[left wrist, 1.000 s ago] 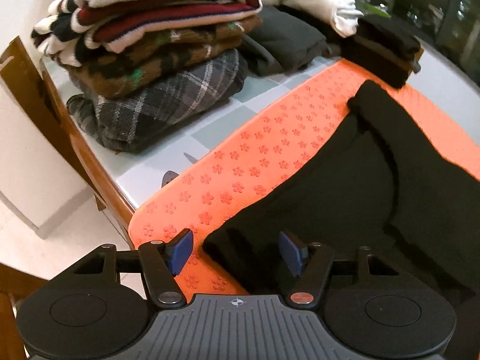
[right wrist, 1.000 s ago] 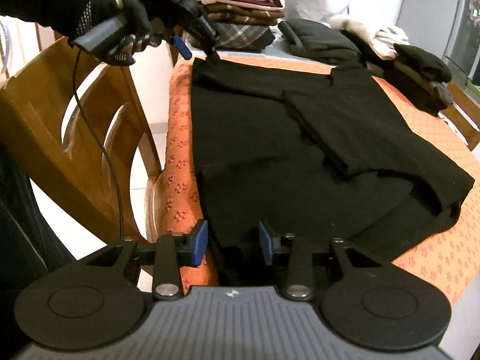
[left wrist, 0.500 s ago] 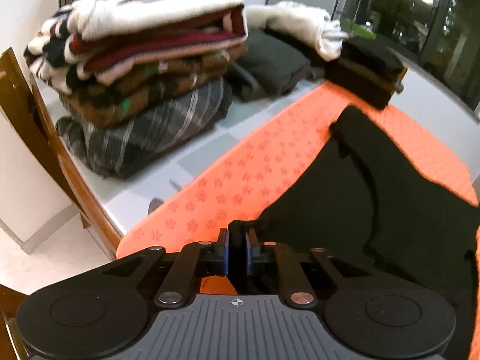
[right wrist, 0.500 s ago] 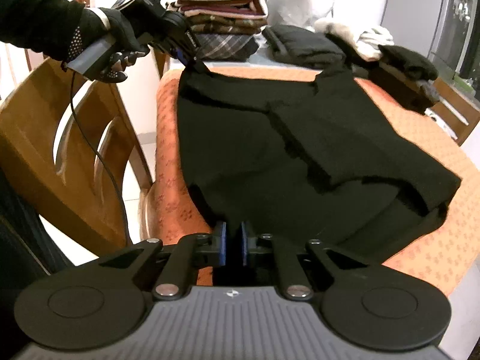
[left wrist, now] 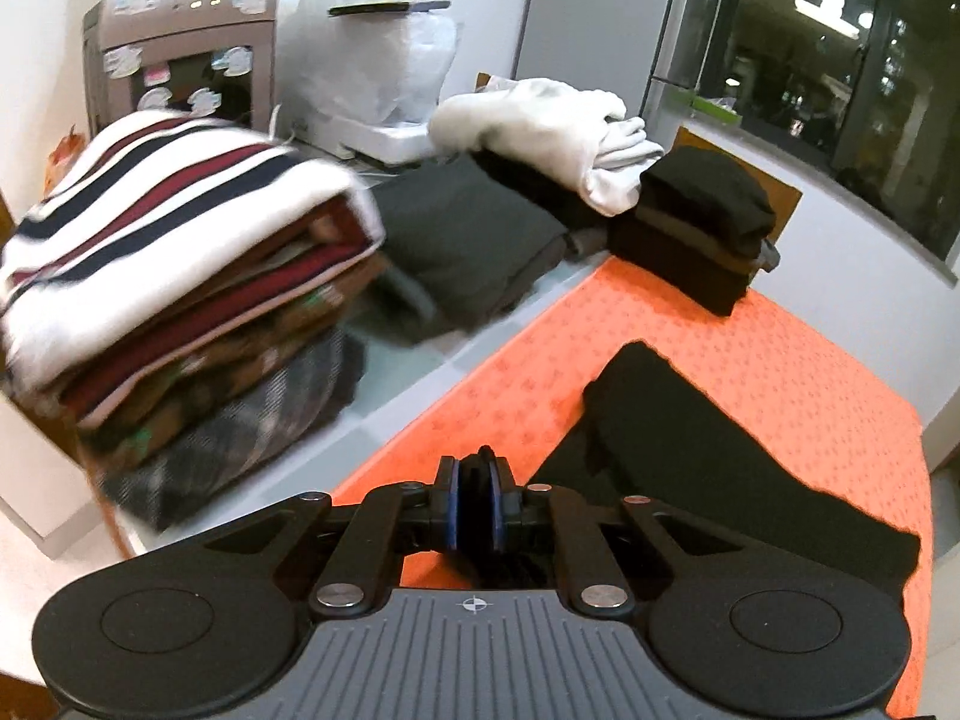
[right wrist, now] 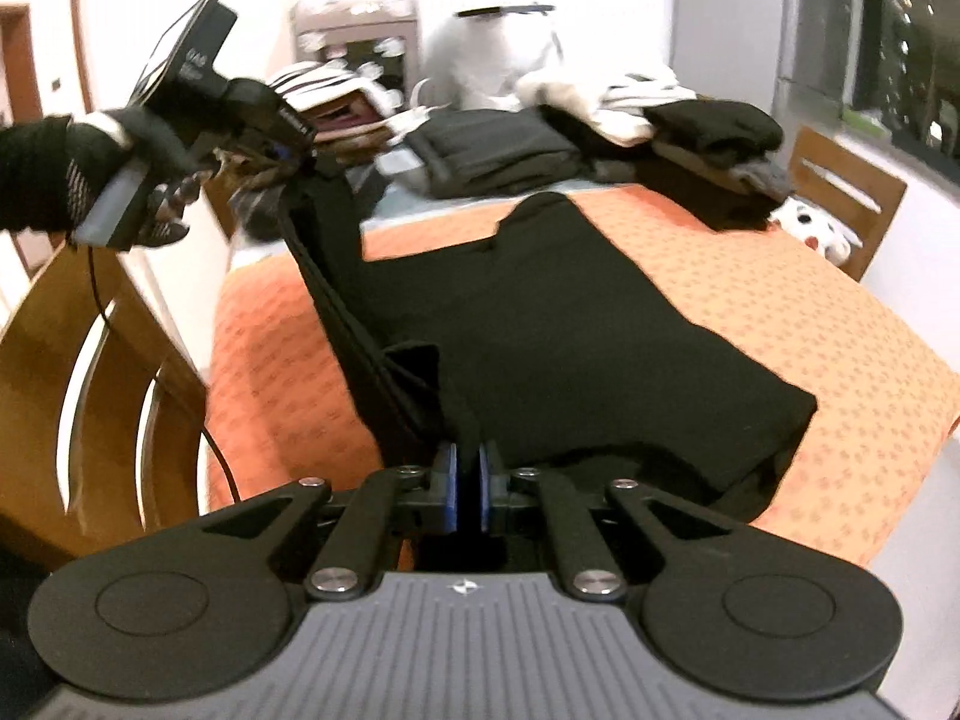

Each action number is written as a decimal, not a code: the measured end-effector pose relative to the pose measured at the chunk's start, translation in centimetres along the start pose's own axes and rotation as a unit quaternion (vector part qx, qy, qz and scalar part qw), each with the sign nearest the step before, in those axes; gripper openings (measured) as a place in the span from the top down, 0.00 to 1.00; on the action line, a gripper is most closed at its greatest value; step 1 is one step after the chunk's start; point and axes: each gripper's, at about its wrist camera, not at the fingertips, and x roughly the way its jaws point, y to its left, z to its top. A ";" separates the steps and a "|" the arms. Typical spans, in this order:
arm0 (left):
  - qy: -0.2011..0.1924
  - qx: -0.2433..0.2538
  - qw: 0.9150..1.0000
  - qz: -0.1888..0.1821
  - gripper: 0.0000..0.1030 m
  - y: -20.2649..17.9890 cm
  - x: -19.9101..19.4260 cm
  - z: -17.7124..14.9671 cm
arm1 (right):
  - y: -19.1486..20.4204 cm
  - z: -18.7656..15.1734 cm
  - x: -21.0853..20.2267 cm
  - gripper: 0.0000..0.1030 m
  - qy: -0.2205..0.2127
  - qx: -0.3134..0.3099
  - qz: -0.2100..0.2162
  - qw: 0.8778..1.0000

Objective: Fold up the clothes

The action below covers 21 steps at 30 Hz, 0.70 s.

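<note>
Both tongs are clamped on the black garment (right wrist: 576,324): left gripper (right wrist: 294,150) upper left, right gripper (right wrist: 467,483) bottom centre, lifted edge taut between them.

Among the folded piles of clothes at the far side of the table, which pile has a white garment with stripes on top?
The tall stack of sweaters at the left; its top one is white with dark red and navy stripes. The others show plain colours.

Table (left wrist: 414,396) with pale checked top, orange flower-print mat (right wrist: 780,300) over its near part, black garment (right wrist: 570,330) on the mat, stack of folded sweaters (left wrist: 180,300), dark grey folded clothes (left wrist: 468,246), white garment (left wrist: 540,126), small dark folded pile (left wrist: 696,228) along the far side
</note>
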 end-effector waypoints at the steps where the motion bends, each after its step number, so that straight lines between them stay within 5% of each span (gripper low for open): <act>1: 0.004 0.002 1.000 0.005 0.88 -1.0 0.8 0.6 | -1.3 0.3 0.3 0.92 0.002 0.009 0.007 1.000; 7: 0.039 0.027 0.998 0.038 0.86 -6.7 7.4 2.2 | -10.0 0.2 3.7 0.92 0.025 0.084 0.077 0.993; 12: 0.042 0.005 0.998 0.042 0.67 -8.5 10.5 2.4 | -14.6 -1.2 7.1 0.88 0.059 0.105 0.099 0.988; 14: 0.020 -0.005 0.999 0.050 0.52 -8.5 9.3 2.5 | -16.1 -1.5 7.7 0.80 0.065 0.102 0.098 0.988; 21: -0.016 -0.039 0.996 0.085 0.40 -7.8 1.6 0.9 | -19.3 0.0 6.6 0.74 0.059 0.079 0.156 0.983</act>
